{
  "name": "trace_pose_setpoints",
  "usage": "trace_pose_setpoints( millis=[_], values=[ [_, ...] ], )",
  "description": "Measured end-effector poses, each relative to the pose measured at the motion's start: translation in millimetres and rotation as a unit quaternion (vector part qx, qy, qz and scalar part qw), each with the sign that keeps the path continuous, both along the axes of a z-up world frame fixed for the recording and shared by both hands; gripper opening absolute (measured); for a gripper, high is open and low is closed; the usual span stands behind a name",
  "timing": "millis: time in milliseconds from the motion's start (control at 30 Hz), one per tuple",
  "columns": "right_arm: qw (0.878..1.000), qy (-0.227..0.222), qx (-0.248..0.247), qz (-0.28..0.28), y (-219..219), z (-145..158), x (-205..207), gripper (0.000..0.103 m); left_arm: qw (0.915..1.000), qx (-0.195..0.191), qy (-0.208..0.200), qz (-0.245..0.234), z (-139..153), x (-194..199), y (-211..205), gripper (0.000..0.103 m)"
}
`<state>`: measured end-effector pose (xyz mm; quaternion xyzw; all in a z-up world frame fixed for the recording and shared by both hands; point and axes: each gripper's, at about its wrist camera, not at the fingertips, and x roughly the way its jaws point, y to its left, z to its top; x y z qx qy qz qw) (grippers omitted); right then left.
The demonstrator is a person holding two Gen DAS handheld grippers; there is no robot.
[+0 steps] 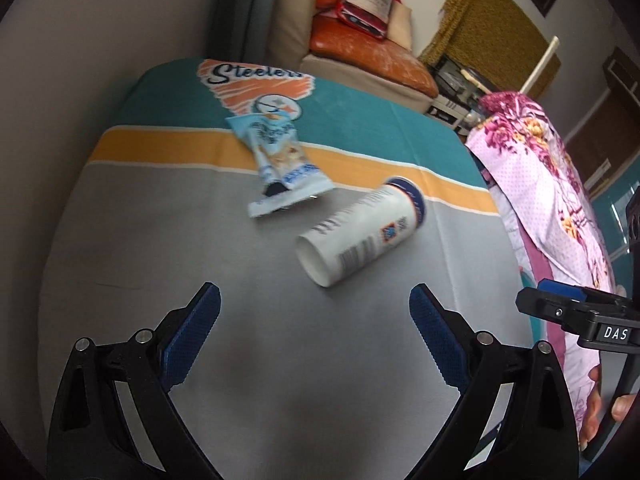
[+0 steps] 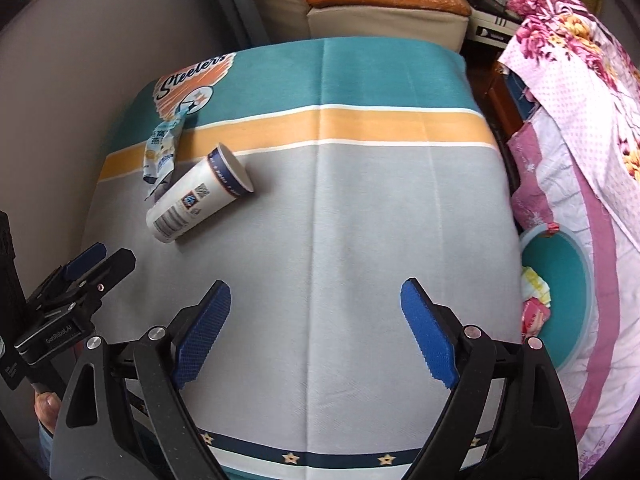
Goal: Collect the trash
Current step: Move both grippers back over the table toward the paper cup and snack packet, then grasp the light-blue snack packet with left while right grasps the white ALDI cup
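Left hand-held gripper (image 1: 316,316) wide, empty, just short of cup (image 1: 362,234). Right hand-held gripper (image 2: 316,312) wide, empty, well right of cup, over bench (image 2: 360,220). Cup on its side, base nearest. Wrapper (image 1: 276,164) just beyond cup. Teal bin (image 2: 560,300) beside bench, far right of cup.

I see white paper cup (image 1: 360,232) on its side on grey band of counter cloth, base toward me, blue-rimmed mouth pointing away toward orange stripe; barcode and small blue logo on wall. Crumpled pale-blue snack wrapper (image 1: 276,164) lies just beyond cup, across orange stripe, upper end reaching Steelers print. In my right view, wrapper (image 2: 162,152) sits just left of cup (image 2: 200,200); touching or not, cannot tell. Teal bin (image 2: 560,280) beside counter's right edge, yellow and pink scraps inside.
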<state>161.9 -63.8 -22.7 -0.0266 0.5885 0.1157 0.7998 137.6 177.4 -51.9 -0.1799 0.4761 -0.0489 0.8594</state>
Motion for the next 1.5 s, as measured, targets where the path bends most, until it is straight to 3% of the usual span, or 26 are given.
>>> trace_pose_setpoints(
  millis=[300,533,833,967,1067,1267,1500],
  values=[
    [0.998,0.046,0.037,-0.003,72,-29,33,0.083,0.9976,-0.009,0.017,0.067,-19,12,70,0.095],
    [0.995,0.062,0.054,-0.048,85,-52,66,0.083,0.997,-0.005,0.026,0.073,-28,33,84,0.095],
    [0.993,0.07,0.08,-0.047,99,-73,79,0.079,0.9957,-0.011,0.034,0.086,-37,42,99,0.095],
    [0.995,0.057,0.076,-0.024,97,-66,80,0.069,0.9957,-0.019,0.033,0.085,-37,48,98,0.095],
    [0.996,0.056,0.068,-0.021,89,-65,83,0.068,0.9965,-0.018,0.031,0.075,-35,55,89,0.095],
    [0.999,-0.009,-0.033,-0.013,66,-57,94,0.067,0.9974,-0.019,0.03,0.063,-34,68,74,0.095],
    [0.999,0.037,-0.014,-0.007,52,-65,96,0.072,0.9975,-0.02,0.034,0.059,-31,83,64,0.095]
  ],
)
